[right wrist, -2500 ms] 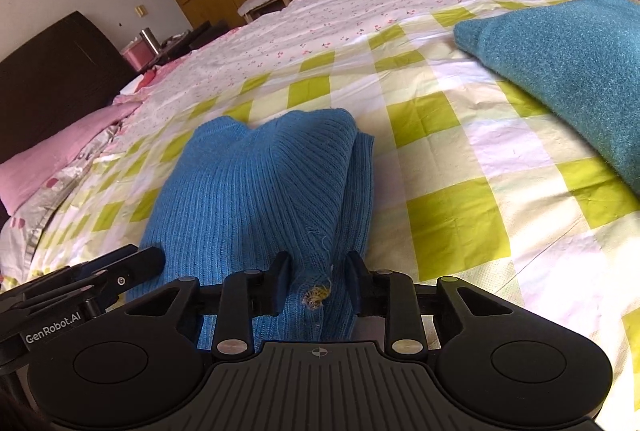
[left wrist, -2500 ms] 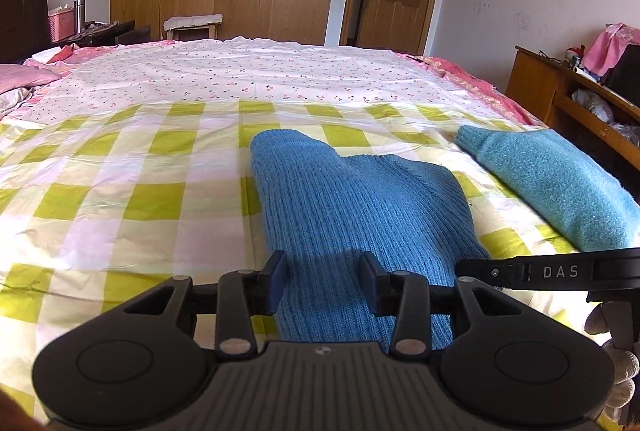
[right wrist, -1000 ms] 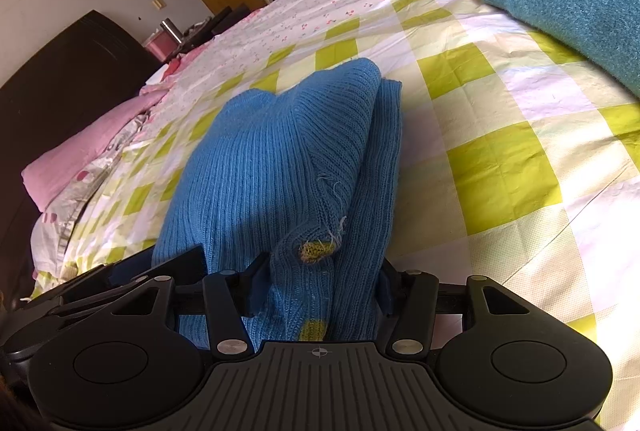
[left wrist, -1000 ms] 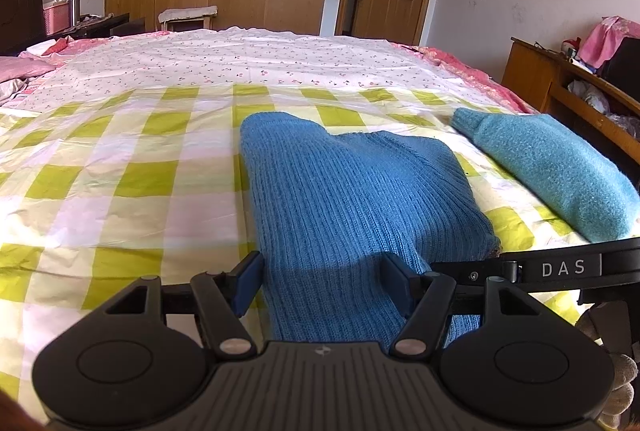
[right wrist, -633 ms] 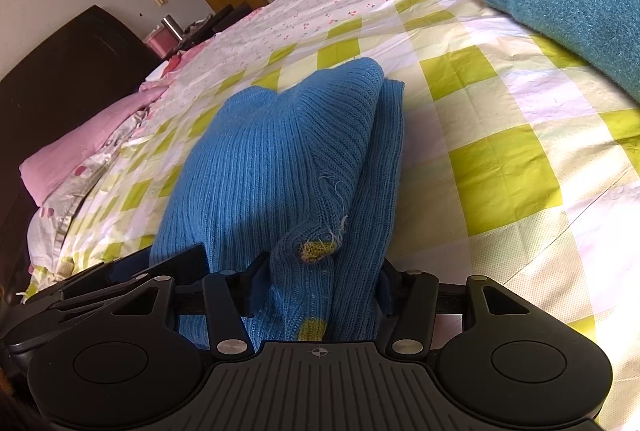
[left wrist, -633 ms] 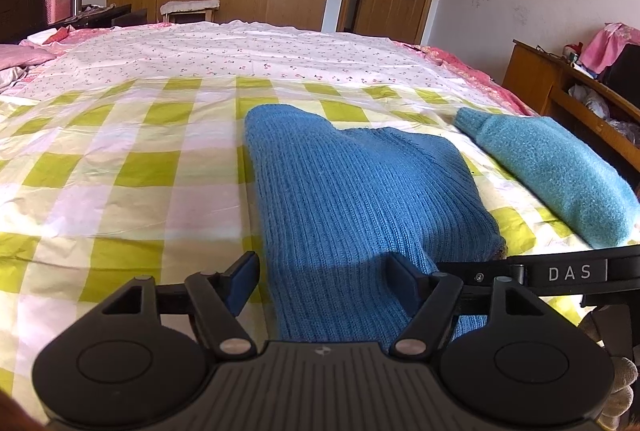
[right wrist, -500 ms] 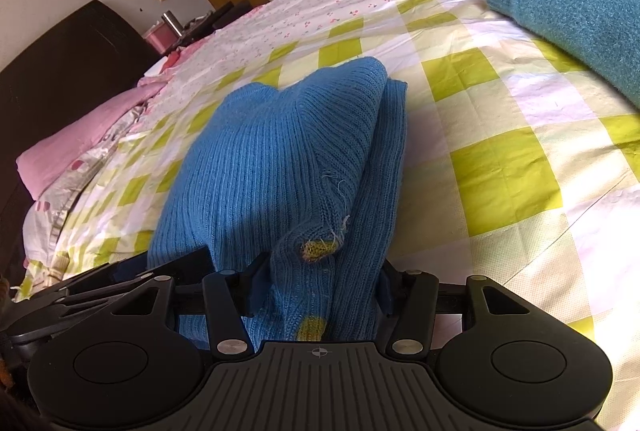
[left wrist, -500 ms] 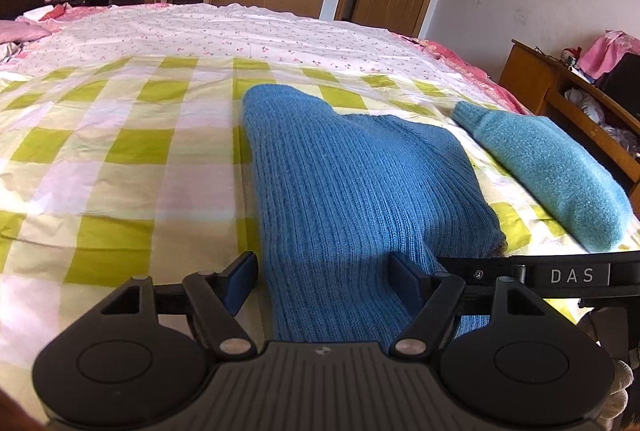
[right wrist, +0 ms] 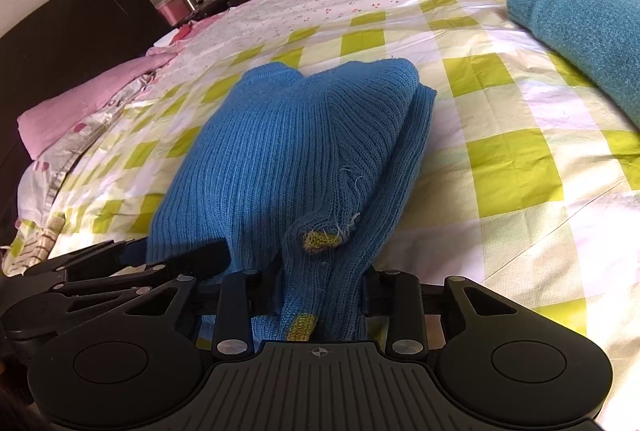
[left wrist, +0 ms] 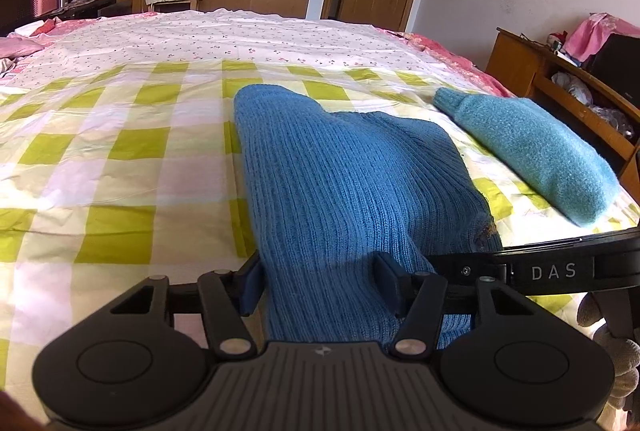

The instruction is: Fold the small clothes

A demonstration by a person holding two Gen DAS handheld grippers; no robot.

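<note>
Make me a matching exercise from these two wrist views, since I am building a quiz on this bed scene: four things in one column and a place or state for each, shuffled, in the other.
Things:
1. blue ribbed sweater
2. teal fuzzy garment
3. pink pillow
4. checked sheet

Places or states:
A. spread over the bed beneath both knits
B. near edge bunched between both grippers' fingers
C. at the dark headboard end
D. lying alone, apart from both grippers

Pairs: 1-B, 2-D, 3-C, 4-A
</note>
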